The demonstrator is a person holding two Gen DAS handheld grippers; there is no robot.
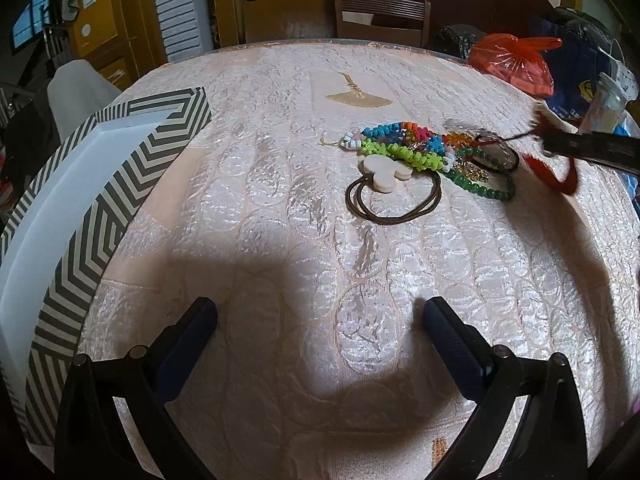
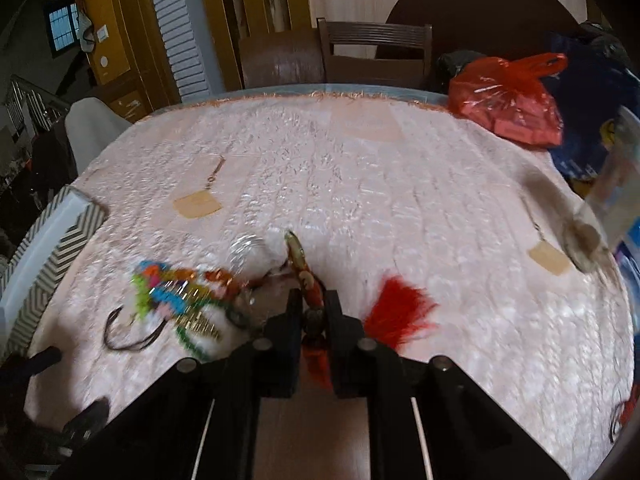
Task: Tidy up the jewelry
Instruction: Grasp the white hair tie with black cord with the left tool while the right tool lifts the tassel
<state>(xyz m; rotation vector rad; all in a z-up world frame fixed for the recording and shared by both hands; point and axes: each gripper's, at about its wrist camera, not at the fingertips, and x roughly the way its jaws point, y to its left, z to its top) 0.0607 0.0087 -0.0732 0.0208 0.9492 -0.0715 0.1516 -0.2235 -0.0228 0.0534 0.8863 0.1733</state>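
The right gripper point(image 2: 311, 304) is clamped on a red tasselled ornament point(image 2: 306, 280), lifted beside the jewelry pile point(image 1: 424, 152). The striped box point(image 1: 100, 184) lies far left, nearer the left gripper point(image 1: 320, 312), which gapes empty.

Tangled colourful jewelry heap point(image 1: 424, 160) mid-table; red-tasselled ornament point(image 2: 310, 292) lifted.

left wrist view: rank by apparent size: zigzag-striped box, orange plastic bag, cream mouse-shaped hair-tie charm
1. Grey-and-white zigzag-striped box, though it sits nearest the camera.
2. Orange plastic bag.
3. Cream mouse-shaped hair-tie charm.
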